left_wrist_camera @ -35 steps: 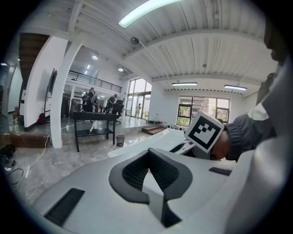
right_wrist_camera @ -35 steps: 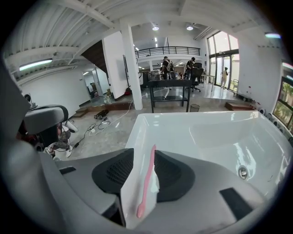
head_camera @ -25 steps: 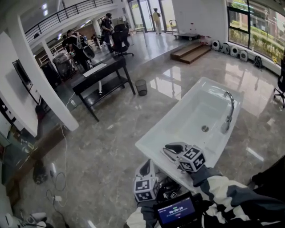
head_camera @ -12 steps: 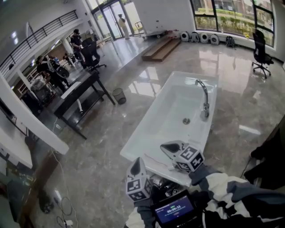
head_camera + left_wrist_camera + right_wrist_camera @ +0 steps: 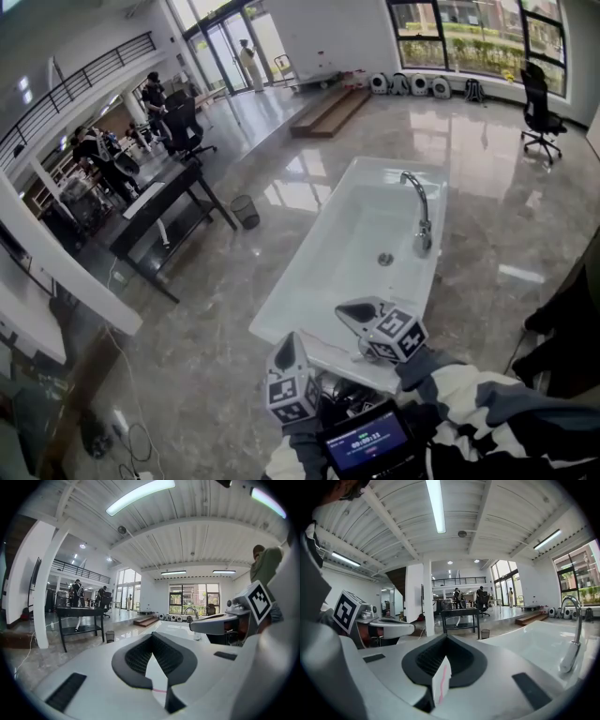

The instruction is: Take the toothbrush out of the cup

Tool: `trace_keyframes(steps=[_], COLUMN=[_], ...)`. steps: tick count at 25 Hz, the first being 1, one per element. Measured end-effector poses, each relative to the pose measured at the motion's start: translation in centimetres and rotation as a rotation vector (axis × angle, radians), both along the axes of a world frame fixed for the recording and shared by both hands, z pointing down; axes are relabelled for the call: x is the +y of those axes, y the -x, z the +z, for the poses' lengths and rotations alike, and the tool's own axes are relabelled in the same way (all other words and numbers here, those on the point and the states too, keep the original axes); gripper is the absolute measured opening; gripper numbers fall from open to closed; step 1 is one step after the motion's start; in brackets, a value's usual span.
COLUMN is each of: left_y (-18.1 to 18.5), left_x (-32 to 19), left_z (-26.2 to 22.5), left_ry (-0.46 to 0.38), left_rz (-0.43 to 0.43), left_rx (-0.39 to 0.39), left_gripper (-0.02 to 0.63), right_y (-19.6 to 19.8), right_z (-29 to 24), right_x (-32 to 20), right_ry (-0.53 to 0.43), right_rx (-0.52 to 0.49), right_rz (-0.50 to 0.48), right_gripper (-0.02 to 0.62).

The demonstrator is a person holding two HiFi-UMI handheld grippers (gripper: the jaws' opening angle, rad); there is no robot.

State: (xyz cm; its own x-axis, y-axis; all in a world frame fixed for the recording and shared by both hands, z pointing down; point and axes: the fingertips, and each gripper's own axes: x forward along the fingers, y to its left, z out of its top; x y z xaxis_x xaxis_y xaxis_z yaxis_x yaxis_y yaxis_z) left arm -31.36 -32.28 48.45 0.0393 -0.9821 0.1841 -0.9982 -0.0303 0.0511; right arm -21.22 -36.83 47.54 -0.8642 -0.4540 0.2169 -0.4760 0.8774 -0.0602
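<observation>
Left hand-held gripper (image 5: 289, 342) and right hand-held gripper (image 5: 347, 312), closed on nothing, point almost level beside bathtub (image 5: 305, 255)

L tool (image 5: 289, 341) & R tool (image 5: 344, 312) at tub's (image 5: 349, 246) near end; faucet (image 5: 418, 208) on its right rim; bin (image 5: 246, 211) left of tub, counter (image 5: 157, 208) beyond; steps (image 5: 328, 109) behind.

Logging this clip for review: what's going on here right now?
A person holds the left gripper and the right gripper at the near end of a white basin with a faucet. Both grippers have their jaws together, with nothing between them. No cup or toothbrush shows in any view, so the task is not visibly under way.
</observation>
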Motion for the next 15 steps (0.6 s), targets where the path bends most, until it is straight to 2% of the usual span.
trace_keyframes(steps=[15], left_y=[-0.09], left_x=[0.42], left_z=[-0.61], left_ry=[-0.006], left_rz=[-0.004], left_rx=[-0.005], left_gripper=[0.005], right_y=[0.27], right_z=[-0.88], right_x=[0.56], right_ry=[-0.009], right_rx=[-0.001], right_rz=[-0.019], right_gripper=[0.006])
